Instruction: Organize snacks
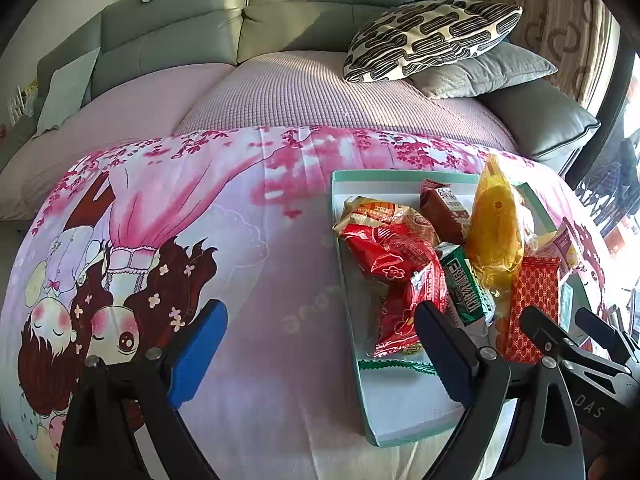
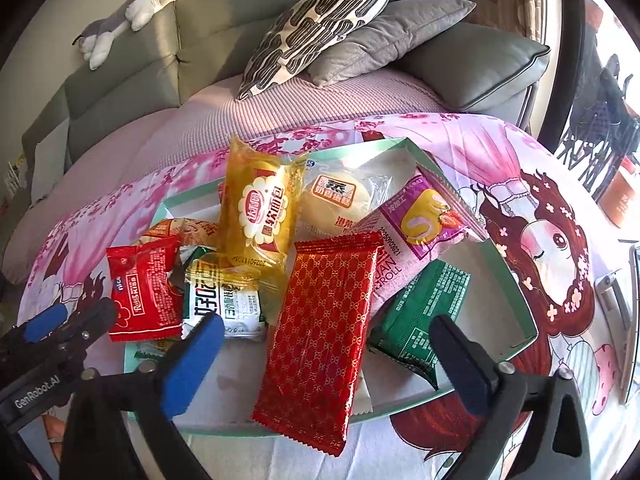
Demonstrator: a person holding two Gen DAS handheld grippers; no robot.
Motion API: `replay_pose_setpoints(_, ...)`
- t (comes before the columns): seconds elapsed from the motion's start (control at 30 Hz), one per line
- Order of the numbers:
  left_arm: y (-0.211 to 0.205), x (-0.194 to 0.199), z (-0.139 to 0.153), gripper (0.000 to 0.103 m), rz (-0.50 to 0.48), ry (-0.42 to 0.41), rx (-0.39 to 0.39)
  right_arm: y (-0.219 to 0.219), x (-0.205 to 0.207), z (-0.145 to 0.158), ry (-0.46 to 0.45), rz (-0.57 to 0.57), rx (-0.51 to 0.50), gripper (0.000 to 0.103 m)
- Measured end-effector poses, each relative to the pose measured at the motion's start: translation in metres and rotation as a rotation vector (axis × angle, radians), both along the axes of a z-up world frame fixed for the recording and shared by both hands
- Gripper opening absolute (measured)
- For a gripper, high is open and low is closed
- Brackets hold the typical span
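A shallow mint-rimmed white tray (image 2: pixel 516 280) lies on a pink cartoon blanket and holds several snack packs. A red patterned wafer pack (image 2: pixel 320 340) lies on top at the front, with a yellow bread pack (image 2: pixel 256 212), a red pack (image 2: pixel 144 288), a green pack (image 2: pixel 420 320) and a purple roll pack (image 2: pixel 416 220) around it. My right gripper (image 2: pixel 324 364) is open, its jaws either side of the red patterned pack. My left gripper (image 1: pixel 320 352) is open and empty, left of the tray (image 1: pixel 396 416); the red patterned pack (image 1: pixel 532 304) and the yellow pack (image 1: pixel 496 224) show there.
A grey sofa (image 1: pixel 240 28) with a patterned cushion (image 1: pixel 432 36) and grey cushions stands behind. A plush toy (image 2: pixel 116 20) lies on the sofa back. The pink blanket (image 1: pixel 260 260) spreads left of the tray. The right gripper's body (image 1: pixel 580 352) shows at the left view's right edge.
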State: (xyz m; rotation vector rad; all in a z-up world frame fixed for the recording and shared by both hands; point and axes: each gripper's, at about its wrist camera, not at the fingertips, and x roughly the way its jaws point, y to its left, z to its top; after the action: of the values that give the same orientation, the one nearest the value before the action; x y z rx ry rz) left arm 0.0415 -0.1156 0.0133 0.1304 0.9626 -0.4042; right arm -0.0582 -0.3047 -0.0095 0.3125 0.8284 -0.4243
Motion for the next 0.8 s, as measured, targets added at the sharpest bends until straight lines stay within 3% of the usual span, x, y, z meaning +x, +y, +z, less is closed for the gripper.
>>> replay_pose_setpoints(0.37,0.004,0.002,0.002,0.095,0.033,-0.028,0.050,0.001,0.002,-0.003,0.018,0.001,-0.013,0.103)
replay_pose_setpoints(0.8,0.010,-0.009,0.003,0.095,0.174,-0.098,0.234,0.004,0.000,-0.003,0.029,0.023,-0.022,0.103)
